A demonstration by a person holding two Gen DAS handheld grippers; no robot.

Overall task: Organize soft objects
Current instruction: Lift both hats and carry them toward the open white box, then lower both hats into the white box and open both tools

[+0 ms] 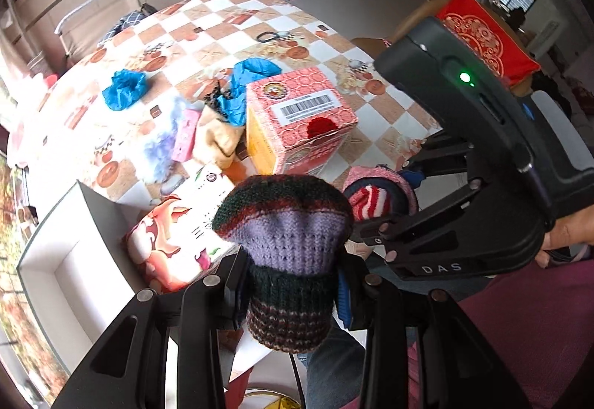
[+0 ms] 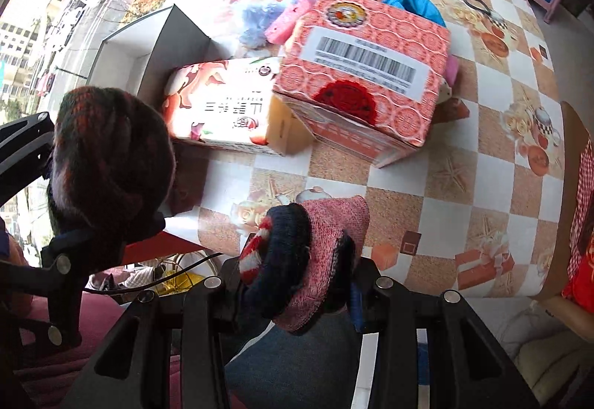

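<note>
In the left wrist view, the left gripper (image 1: 293,297) is sitting at the bottom centre, its jaws closed tight on a dark striped knit item (image 1: 287,260) with a lilac band, which is bulging up above the fingers. At the right of the frame the right gripper (image 1: 371,234) is reaching in, pinching a pink knit item (image 1: 375,193) with red-and-white stripes. Above them a pink carton (image 1: 302,119) with a barcode label is standing on the checkered table (image 1: 230,26), with a floral tissue box (image 1: 174,238) to its lower left and a white open box (image 1: 59,253) running along the left edge. Blue plastic covers (image 1: 124,90) and fluffy items are lying behind the carton; the table's far half is showing mostly bare cloth.

In the right wrist view, the right gripper (image 2: 297,282) is clamping the pink knit item (image 2: 315,260) at the bottom centre, over the table's near edge. The left gripper (image 2: 100,234) is holding the dark striped knit item (image 2: 107,156) at the left, just beside the floral tissue box (image 2: 219,101). The pink carton (image 2: 364,75) is filling the centre, and bare table (image 2: 482,149) is stretching to the right edge.
</note>
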